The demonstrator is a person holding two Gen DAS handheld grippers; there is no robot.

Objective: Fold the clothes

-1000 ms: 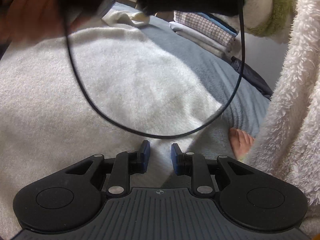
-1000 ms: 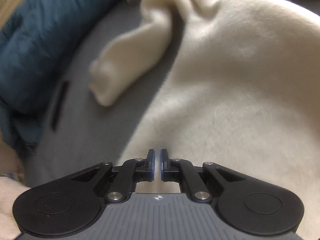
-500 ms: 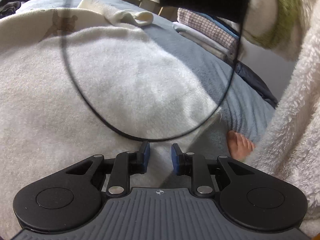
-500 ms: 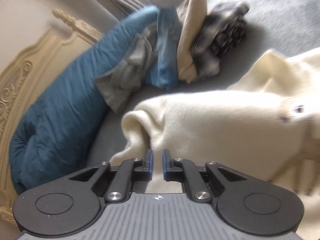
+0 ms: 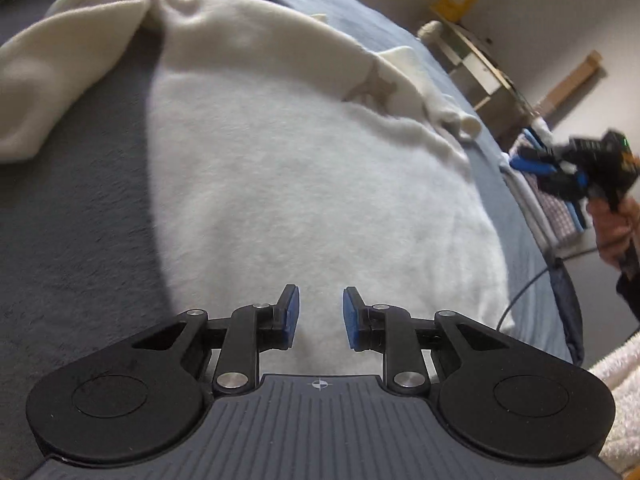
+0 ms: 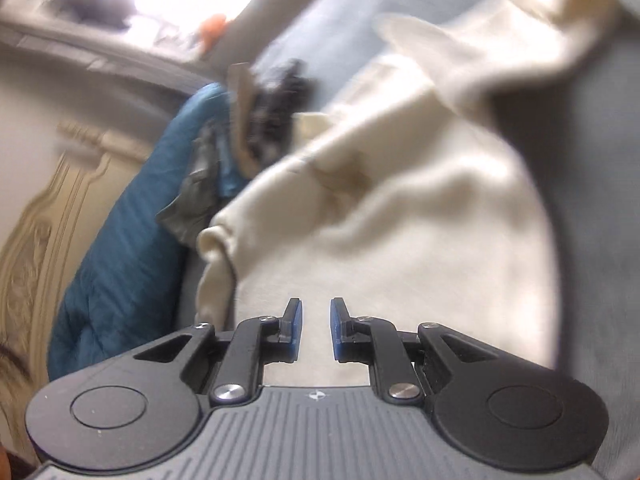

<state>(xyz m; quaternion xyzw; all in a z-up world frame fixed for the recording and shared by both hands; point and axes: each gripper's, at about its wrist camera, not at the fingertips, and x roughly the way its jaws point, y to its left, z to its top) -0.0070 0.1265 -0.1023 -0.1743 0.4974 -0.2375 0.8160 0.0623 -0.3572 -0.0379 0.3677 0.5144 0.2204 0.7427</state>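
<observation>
We hold a two-finger claw in each hand above a bed covered in a grey-blue blanket (image 5: 72, 216). A cream fleece top (image 5: 304, 184) lies spread across the middle of the bed, its body mostly flat, a brown animal motif (image 5: 374, 88) near its far end. One sleeve (image 5: 60, 76) lies loose toward the left edge of the bed; the other sleeve (image 5: 448, 108) trails toward the right edge.

The left claw (image 5: 317, 316) hovers over the near hem, jaws parted with nothing between them. The right claw (image 6: 316, 330) hangs over the same top, jaws slightly apart and likewise empty.

As we judge it, the top is laid out but not folded: both sleeves lie outward and the body shows no fold.

Only the left view shows a stack of folded clothes (image 5: 556, 204) at the bed's right edge, and the right claw held in a hand (image 5: 616, 224) beyond it. Only the right view, which is blurred, shows a blue duvet (image 6: 132, 232), a heap of dark clothes (image 6: 264, 120) and a carved headboard (image 6: 36, 232) at the bed's far end.
</observation>
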